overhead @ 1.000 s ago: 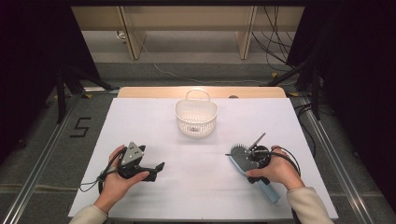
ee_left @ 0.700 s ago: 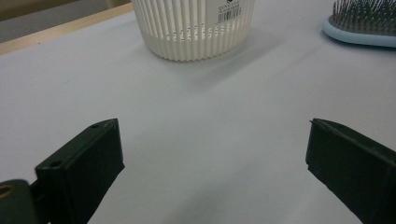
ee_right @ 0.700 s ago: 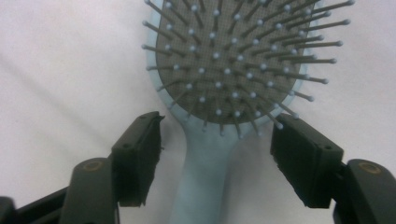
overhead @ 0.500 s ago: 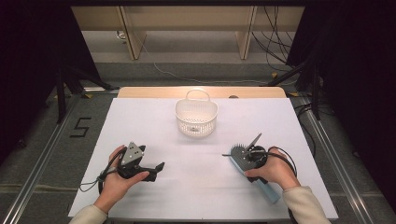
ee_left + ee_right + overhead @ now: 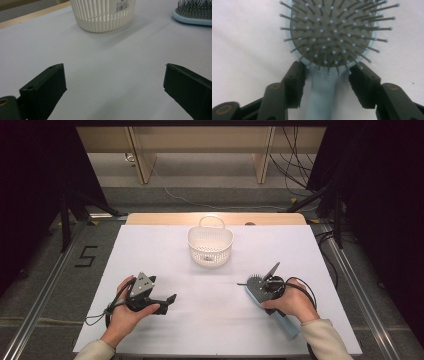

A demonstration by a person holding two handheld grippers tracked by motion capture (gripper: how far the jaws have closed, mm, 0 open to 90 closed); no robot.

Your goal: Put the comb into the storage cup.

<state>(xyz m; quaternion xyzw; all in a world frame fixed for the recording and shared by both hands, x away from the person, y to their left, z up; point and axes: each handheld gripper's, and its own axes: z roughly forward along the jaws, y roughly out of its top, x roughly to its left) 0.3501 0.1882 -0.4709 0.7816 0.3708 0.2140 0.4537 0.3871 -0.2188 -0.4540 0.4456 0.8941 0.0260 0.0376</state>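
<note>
The hairbrush (image 5: 329, 32) lay bristles-up on the white desk (image 5: 210, 320), at the person's right and well apart from the white slotted basket (image 5: 210, 245) at the desk's far middle. The right tool (image 5: 325, 77) straddled the neck where the light-blue handle meets the paddle; its jaws had just been closing, with the brush between them. The left pad stood at the paddle's lower edge and a gap showed between the right pad and the handle, so no firm grip was yet established.

Risk: the pads stood at the flared shoulder of the paddle rather than on the straight handle. Closure there could have squeezed the brush forward out of the jaws, or caught the outer bristles and given a soft, slipping hold. A lift from the neck could also have let the brush pivot and drop.

The left tool (image 5: 113, 92) rested open wide on the desk, holding nothing, facing the basket (image 5: 103, 15).
</note>
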